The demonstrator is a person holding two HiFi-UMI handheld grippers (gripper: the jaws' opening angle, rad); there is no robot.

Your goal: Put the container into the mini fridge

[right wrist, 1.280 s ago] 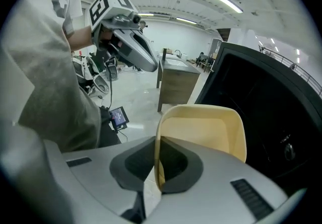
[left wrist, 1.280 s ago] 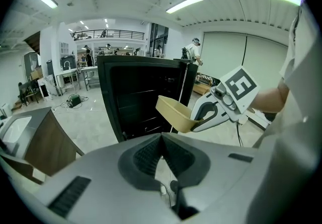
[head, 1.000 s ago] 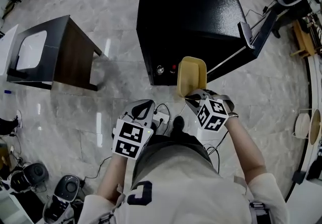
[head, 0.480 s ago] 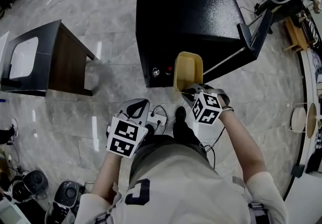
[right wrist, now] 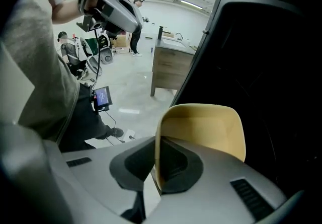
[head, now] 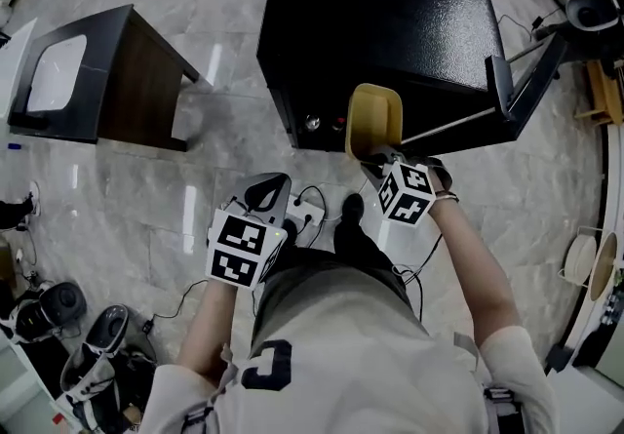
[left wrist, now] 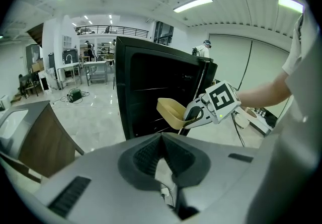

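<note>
A beige plastic container [head: 373, 120] [left wrist: 171, 112] [right wrist: 201, 127] is held up in front of the black mini fridge [head: 390, 22] [left wrist: 151, 92] [right wrist: 271, 67]. My right gripper [head: 378, 165] [left wrist: 193, 115] [right wrist: 157, 167] is shut on its near rim, with one wall pinched between the pads. The fridge's dark open front fills the right gripper view behind the container. Its door [head: 507, 91] stands swung out to the right. My left gripper [head: 268, 200] [left wrist: 161, 140] [right wrist: 113, 6] hangs lower left, away from the fridge, shut and holding nothing.
A dark wooden side table [head: 97, 91] [left wrist: 30, 137] [right wrist: 171, 67] stands left of the fridge. A white power strip [head: 307, 217] and cables lie on the marble floor by the person's feet. Small appliances [head: 58, 310] crowd the lower left.
The container and right gripper have stayed at the fridge's front, shifting only slightly with the head view. The left gripper holds about the same place.
</note>
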